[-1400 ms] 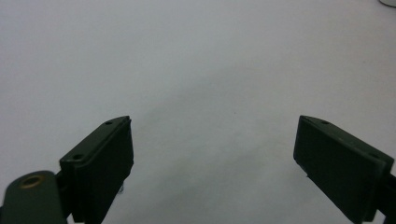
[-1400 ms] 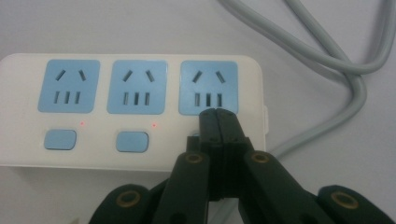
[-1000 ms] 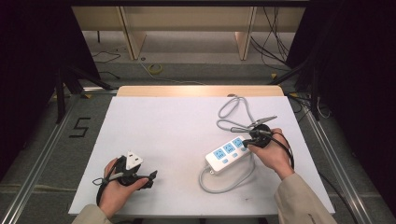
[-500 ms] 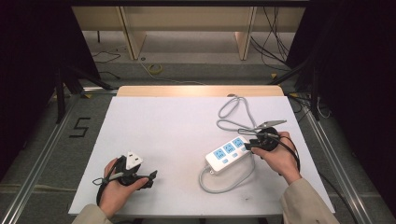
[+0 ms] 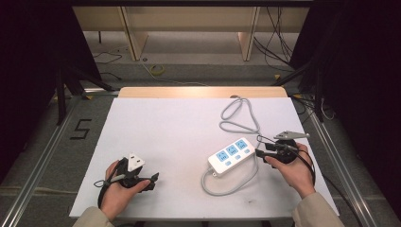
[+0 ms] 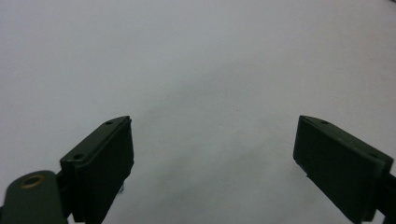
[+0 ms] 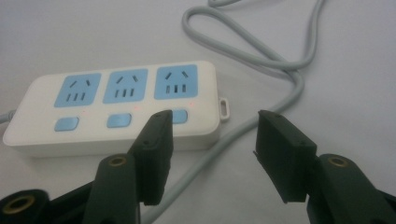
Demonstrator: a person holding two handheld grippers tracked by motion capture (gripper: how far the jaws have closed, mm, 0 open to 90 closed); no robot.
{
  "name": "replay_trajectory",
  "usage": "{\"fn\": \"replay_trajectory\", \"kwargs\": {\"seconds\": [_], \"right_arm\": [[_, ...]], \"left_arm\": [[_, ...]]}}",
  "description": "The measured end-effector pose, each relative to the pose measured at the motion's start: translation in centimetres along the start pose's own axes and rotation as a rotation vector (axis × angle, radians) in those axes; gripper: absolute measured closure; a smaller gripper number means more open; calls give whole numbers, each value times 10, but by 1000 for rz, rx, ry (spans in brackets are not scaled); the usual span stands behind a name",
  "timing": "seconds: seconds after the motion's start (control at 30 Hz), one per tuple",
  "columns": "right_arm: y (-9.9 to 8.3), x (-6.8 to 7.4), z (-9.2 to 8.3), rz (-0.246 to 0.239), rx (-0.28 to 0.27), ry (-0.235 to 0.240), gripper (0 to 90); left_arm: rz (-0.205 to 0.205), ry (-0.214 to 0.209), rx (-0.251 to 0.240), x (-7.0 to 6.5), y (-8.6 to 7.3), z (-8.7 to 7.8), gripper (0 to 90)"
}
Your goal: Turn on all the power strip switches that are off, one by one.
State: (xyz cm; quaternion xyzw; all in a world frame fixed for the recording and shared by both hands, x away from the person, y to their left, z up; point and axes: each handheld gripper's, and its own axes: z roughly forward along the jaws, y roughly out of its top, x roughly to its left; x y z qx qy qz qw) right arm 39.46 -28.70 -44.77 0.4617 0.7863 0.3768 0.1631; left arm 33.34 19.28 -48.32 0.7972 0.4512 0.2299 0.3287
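Note:
A white power strip (image 5: 231,155) with three blue sockets lies right of centre on the white table (image 5: 165,123). Its grey cable (image 5: 239,116) loops away toward the far edge, and another stretch curls around the near end. My right gripper (image 5: 259,152) sits just right of the strip, pointing at it. In the right gripper view this gripper (image 7: 212,140) is open, and the strip (image 7: 112,109) and cable (image 7: 280,60) lie just beyond the tips. My left gripper (image 5: 153,179) rests near the front left. In its own view it stands (image 6: 212,168) wide open over bare table.
Metal rails run along both sides of the table. A black "5" mark (image 5: 81,128) is on the floor at the left. Wooden legs (image 5: 135,35) and loose cables (image 5: 157,70) lie on the floor beyond the far edge.
My right gripper has drawn back to the right, away from the end of the power strip. The left hand and the strip have stayed put.

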Motion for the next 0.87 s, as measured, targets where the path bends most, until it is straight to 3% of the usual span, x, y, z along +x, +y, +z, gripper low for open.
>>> {"fn": "replay_trajectory", "kwargs": {"seconds": [0.2, 0.6, 0.87], "right_arm": [[-13, 1, -5, -19, -33, -23, 433], [-27, 16, -9, -74, -100, 11, 408], [-31, 17, -11, -62, -110, 13, 404]], "left_arm": [[-3, -1, 5, 1, -1, 1, 120], [-12, 10, 22, 5, -3, 1, 120], [-9, 7, 38, 4, -3, 6, 119]]}}
